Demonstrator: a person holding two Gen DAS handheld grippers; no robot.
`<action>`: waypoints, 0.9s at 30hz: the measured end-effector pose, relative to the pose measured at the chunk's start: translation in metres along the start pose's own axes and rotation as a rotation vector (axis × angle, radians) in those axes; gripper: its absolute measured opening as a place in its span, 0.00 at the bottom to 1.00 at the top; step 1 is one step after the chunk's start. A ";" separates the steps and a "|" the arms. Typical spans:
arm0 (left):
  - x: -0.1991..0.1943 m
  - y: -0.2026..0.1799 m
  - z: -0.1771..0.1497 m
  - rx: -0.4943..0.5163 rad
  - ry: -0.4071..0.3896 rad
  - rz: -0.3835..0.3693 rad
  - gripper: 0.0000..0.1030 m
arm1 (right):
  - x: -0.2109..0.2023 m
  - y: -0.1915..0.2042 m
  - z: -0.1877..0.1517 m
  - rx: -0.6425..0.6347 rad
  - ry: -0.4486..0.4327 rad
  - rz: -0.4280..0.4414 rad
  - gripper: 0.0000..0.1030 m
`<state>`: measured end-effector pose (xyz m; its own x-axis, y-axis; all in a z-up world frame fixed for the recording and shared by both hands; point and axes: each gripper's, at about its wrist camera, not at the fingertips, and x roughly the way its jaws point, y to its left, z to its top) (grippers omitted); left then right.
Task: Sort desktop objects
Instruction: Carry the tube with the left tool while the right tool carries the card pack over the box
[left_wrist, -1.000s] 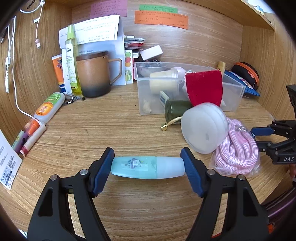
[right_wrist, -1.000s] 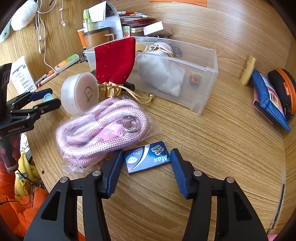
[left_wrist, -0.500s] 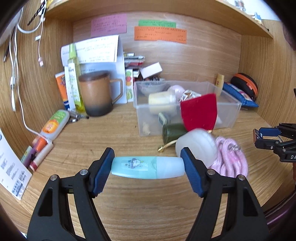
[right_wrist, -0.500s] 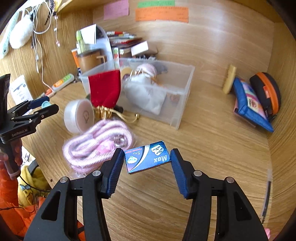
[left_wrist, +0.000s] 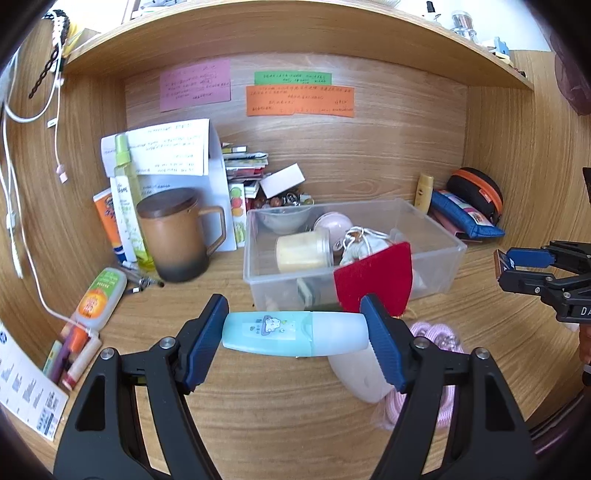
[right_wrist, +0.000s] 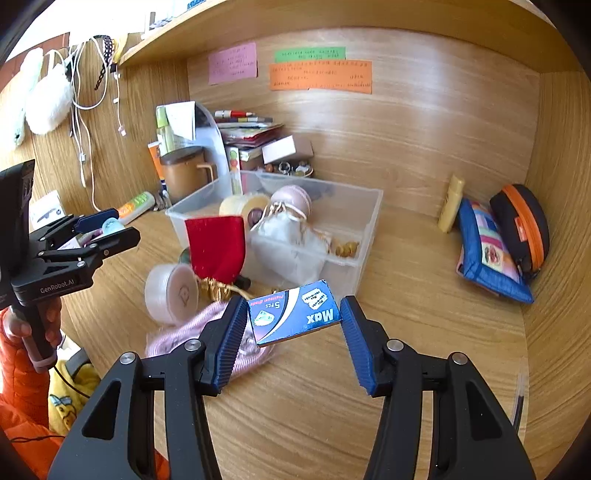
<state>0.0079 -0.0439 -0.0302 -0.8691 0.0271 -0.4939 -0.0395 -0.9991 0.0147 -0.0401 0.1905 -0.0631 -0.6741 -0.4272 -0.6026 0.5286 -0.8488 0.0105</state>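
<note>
My left gripper (left_wrist: 295, 334) is shut on a light blue tube with a white cap (left_wrist: 295, 334), held crosswise by its two ends above the desk. My right gripper (right_wrist: 293, 314) is shut on a small blue "Max" card box (right_wrist: 293, 314), also lifted off the wood. A clear plastic bin (left_wrist: 436, 254) stands mid-desk holding a yellow jar (left_wrist: 301, 251), a pink round case and a white pouch. A red velvet pouch (right_wrist: 216, 245) leans on the bin's front. Beside it lie a white round case (right_wrist: 170, 293) and a pink rope bundle (right_wrist: 184, 332). Each gripper shows in the other's view: right (left_wrist: 517, 264), left (right_wrist: 99, 232).
A brown lidded mug (left_wrist: 177, 232), spray bottle, orange tubes and papers crowd the back left. A blue pencil case (right_wrist: 487, 251), a black-orange case (right_wrist: 521, 221) and a yellow tube (right_wrist: 450, 203) sit back right. White cables hang on the left wall. A shelf runs overhead.
Both grippers have risen off the desk with their objects and tilted upward, so the back wall notes and the shelf came into view. The grips are unchanged.
</note>
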 end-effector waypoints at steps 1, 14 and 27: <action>0.001 0.000 0.002 0.002 -0.001 -0.002 0.71 | 0.001 -0.001 0.003 0.003 -0.003 0.003 0.47; 0.027 0.005 0.032 0.006 0.007 -0.017 0.71 | 0.013 -0.010 0.036 0.020 -0.031 0.017 0.47; 0.063 0.020 0.056 -0.019 0.042 -0.031 0.71 | 0.043 -0.016 0.068 0.025 -0.012 0.039 0.47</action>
<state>-0.0746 -0.0605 -0.0124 -0.8460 0.0570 -0.5302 -0.0562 -0.9983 -0.0176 -0.1130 0.1639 -0.0348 -0.6596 -0.4638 -0.5915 0.5418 -0.8388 0.0535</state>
